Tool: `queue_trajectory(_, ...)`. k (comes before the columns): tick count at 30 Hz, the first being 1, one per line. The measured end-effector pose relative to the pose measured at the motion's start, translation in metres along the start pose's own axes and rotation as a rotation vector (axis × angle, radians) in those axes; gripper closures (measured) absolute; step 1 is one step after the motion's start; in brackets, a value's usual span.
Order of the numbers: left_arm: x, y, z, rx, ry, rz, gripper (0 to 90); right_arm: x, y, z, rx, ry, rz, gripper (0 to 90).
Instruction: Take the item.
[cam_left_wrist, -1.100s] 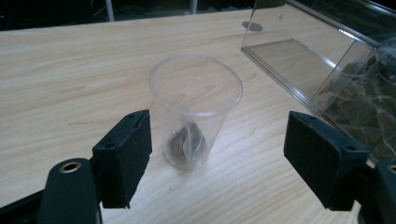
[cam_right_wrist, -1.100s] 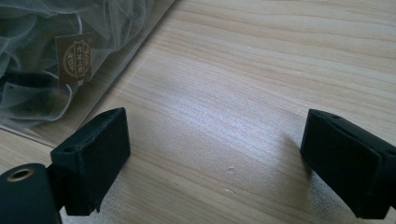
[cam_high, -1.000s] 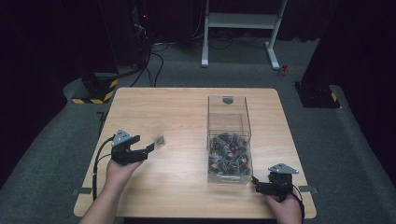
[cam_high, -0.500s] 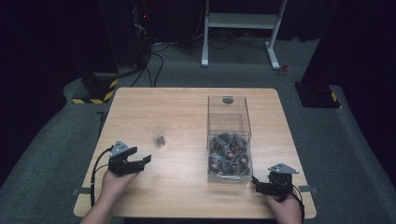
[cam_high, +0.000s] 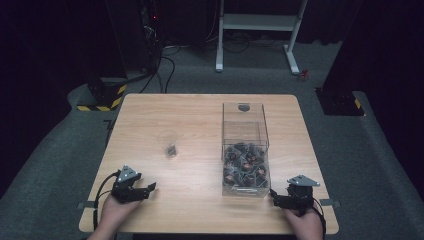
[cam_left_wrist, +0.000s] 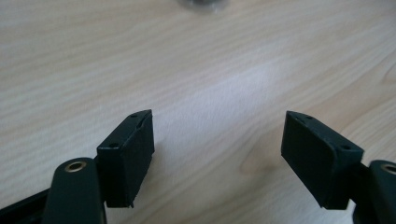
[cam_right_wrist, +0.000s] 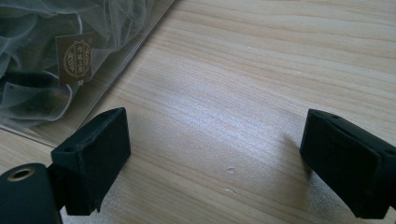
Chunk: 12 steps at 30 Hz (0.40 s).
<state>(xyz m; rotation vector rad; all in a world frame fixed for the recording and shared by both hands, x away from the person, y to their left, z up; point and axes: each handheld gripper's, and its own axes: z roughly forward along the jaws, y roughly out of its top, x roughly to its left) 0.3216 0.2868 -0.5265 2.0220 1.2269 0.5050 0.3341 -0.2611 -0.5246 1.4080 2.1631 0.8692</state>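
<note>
High view: worktop (cam_high: 200, 120) lit from above, room around it v. dark, pic soft and grainy. Both gripper views bright w/ a pale sheen on the wood, soft shadows under the black fingers (cam_left_wrist: 128, 154), which are slightly blurred up close; far edge out of focus.

A small clear cup (cam_high: 168, 139) stands upright on the wooden table, left of centre, with one dark wrapped piece (cam_high: 171, 150) lying in its bottom. Well apart to its right stands a tall clear box (cam_high: 244, 120), open at the top, its lower part heaped with small dark pieces in filmy see-through wrappers (cam_high: 245, 165), one bearing a gold-printed label (cam_right_wrist: 74, 58).
</note>
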Motion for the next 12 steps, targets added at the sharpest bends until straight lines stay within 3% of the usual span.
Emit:
queue_trajectory(2,-0.0027,-0.0028,-0.0015,-0.006,0.013,-0.002,26.0,0.0002,-0.0001,-0.0001,0.0,0.0,0.002,8.3)
queue_trajectory(6,-0.0095,-0.005,-0.002,-0.014,0.056,0.047,24.8,0.0002,-0.0001,-0.0001,0.001,0.0,0.002,8.4)
queue_trajectory(8,-0.0083,-0.0056,-0.0014,-0.01,0.047,0.012,23.2,-0.0001,-0.0001,0.0,0.0,0.0,-0.001,8.3)
queue_trajectory(12,-0.007,-0.0058,-0.0014,-0.011,0.049,0.008,21.7,0.0001,-0.0001,-0.0001,0.0,0.0,0.002,8.3)
